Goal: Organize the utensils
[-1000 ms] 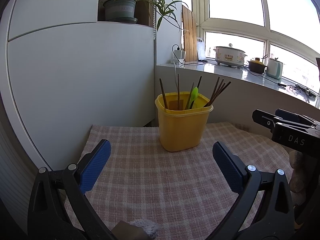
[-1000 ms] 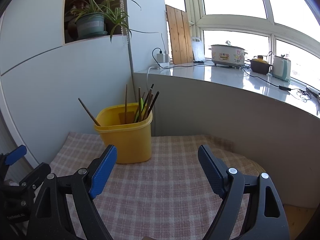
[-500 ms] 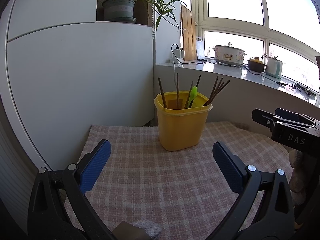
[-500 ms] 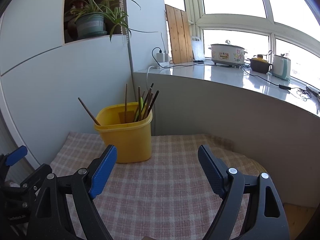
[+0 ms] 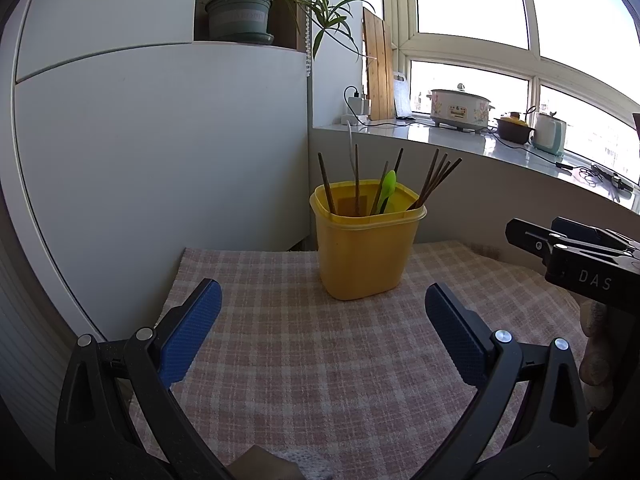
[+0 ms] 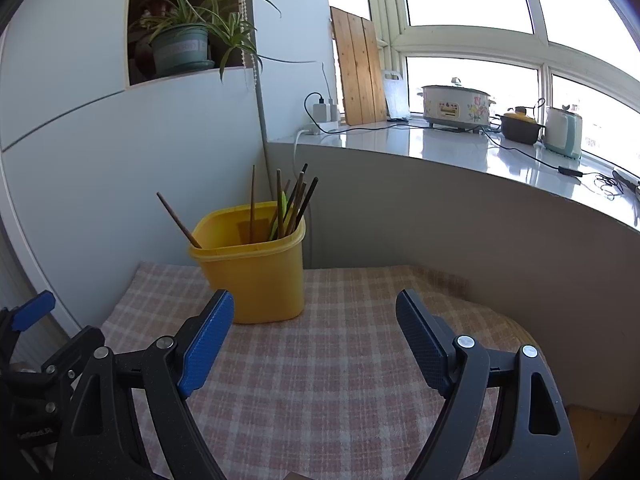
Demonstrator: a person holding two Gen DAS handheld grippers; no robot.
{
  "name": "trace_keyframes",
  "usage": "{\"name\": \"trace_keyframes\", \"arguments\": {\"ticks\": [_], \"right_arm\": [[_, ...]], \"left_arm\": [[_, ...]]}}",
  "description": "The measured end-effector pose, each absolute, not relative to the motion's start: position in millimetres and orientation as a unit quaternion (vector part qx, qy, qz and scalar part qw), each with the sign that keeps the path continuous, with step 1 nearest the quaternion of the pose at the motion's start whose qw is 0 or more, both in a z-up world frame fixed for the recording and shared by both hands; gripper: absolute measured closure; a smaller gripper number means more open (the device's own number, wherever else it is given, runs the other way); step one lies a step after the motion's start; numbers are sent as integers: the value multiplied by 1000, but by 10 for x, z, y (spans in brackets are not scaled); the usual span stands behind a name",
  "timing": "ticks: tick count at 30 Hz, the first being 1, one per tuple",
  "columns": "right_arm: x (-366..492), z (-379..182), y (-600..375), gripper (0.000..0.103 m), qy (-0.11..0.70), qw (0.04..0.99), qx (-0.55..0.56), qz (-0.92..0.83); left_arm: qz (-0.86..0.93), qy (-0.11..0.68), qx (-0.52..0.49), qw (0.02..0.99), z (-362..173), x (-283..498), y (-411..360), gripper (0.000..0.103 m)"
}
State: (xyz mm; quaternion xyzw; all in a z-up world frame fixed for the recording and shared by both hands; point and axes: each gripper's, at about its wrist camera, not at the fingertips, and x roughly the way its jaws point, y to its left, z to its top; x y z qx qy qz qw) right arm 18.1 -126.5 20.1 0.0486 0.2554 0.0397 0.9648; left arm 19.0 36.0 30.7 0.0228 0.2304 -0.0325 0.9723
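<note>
A yellow plastic holder [image 5: 366,252] [image 6: 256,276] stands on the checked cloth [image 5: 320,360] [image 6: 328,380] near the back wall. Several brown chopsticks [image 5: 436,180] [image 6: 298,200] and one green utensil [image 5: 387,188] [image 6: 283,208] stand upright in it; one chopstick [image 6: 178,220] leans out to the left. My left gripper [image 5: 320,312] hovers over the cloth in front of the holder, open and empty. My right gripper [image 6: 316,320] hangs a little right of the holder, also open with nothing between its fingers. In the left wrist view the right gripper [image 5: 560,244] shows at the right edge.
A white cabinet wall [image 5: 160,140] rises behind and left of the cloth, with a potted plant [image 5: 240,16] in a niche. A curved counter [image 6: 460,148] to the right carries a cooker [image 6: 456,106], a small pot, a kettle and cables.
</note>
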Motion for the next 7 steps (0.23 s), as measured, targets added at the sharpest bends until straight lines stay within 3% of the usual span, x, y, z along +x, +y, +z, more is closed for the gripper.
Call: {"name": "trace_keyframes", "arguments": {"ticks": [7], "right_arm": [[179, 184, -1280, 20, 258, 964, 52, 40]], "left_arm": [[-30, 231, 23, 972, 262, 160, 370, 0]]}}
